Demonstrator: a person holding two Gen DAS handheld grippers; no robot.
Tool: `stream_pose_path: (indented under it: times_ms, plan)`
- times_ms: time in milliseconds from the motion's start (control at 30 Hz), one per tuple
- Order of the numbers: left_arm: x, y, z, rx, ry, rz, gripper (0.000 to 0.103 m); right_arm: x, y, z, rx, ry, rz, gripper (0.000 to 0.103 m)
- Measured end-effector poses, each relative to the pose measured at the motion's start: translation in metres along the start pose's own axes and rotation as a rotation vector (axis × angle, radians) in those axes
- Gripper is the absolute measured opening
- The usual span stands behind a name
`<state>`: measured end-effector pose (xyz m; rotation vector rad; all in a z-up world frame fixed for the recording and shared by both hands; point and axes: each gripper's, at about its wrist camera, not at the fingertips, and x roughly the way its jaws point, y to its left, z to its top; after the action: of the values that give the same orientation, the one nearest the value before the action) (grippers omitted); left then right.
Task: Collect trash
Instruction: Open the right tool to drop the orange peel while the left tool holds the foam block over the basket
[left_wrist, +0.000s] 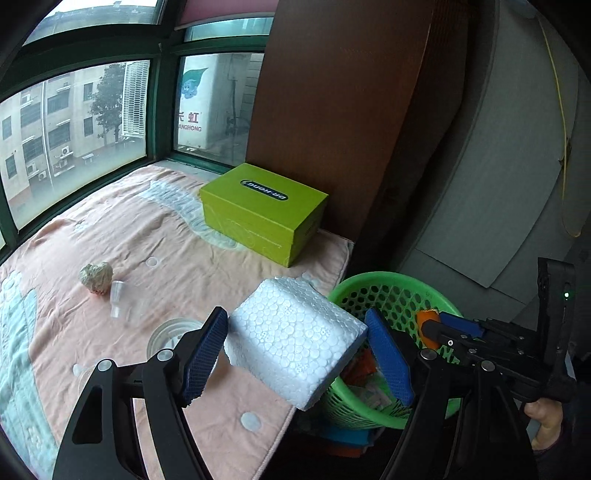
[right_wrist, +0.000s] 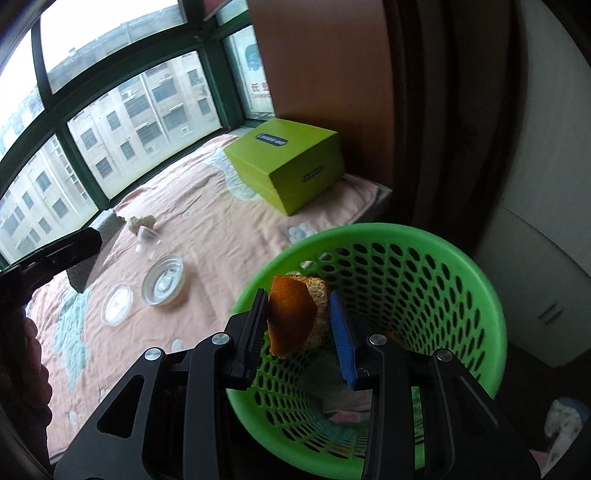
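My left gripper (left_wrist: 297, 338) is shut on a white foam block (left_wrist: 295, 339) and holds it over the bed's edge, beside the green mesh basket (left_wrist: 391, 284). My right gripper (right_wrist: 299, 321) is shut on an orange peel (right_wrist: 290, 314) and holds it over the basket's (right_wrist: 461, 258) open mouth; it also shows in the left wrist view (left_wrist: 439, 328). A crumpled paper ball (left_wrist: 96, 277), a small clear cup (left_wrist: 117, 295) and a clear round lid (right_wrist: 164, 280) lie on the pink blanket (left_wrist: 166, 236).
A lime-green box (left_wrist: 264, 208) stands at the blanket's far right against a brown panel (left_wrist: 332, 92). A second clear lid (right_wrist: 117, 303) lies near the first. Windows (left_wrist: 74, 129) run along the far side. Trash lies in the basket's bottom.
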<state>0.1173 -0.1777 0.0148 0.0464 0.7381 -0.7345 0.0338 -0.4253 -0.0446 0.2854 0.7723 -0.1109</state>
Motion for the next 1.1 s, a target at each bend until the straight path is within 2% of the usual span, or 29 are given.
stream_pose_path:
  times_ms: [267,333,367,500,600,700,800,967,1100]
  plan:
    - [0.015,-0.031,0.007,0.025,0.012,-0.047,0.074,-0.012,-0.03,-0.007,0.055,-0.001,-0.022,0.037]
    - [0.016,-0.036,0.008,0.032,0.012,-0.052,0.074,-0.016,-0.034,-0.009,0.06,-0.013,-0.032,0.052]
    - [0.018,-0.04,0.009,0.034,0.011,-0.055,0.074,-0.018,-0.035,-0.009,0.059,-0.02,-0.039,0.053]
    - [0.021,-0.053,0.012,0.046,0.011,-0.071,0.073,-0.027,-0.038,-0.011,0.061,-0.032,-0.047,0.053]
    - [0.024,-0.061,0.012,0.054,0.016,-0.079,0.073,-0.033,-0.042,-0.012,0.06,-0.049,-0.059,0.058]
    - [0.03,-0.069,0.013,0.058,0.025,-0.083,0.074,-0.039,-0.043,-0.014,0.048,-0.06,-0.078,0.059]
    - [0.035,-0.076,0.014,0.065,0.035,-0.089,0.074,-0.043,-0.047,-0.015,0.052,-0.076,-0.081,0.065]
    - [0.042,-0.087,0.014,0.074,0.049,-0.098,0.074,-0.049,-0.051,-0.016,0.051,-0.091,-0.099,0.066]
    - [0.047,-0.096,0.014,0.083,0.062,-0.1,0.074,-0.053,-0.054,-0.016,0.057,-0.106,-0.108,0.07]
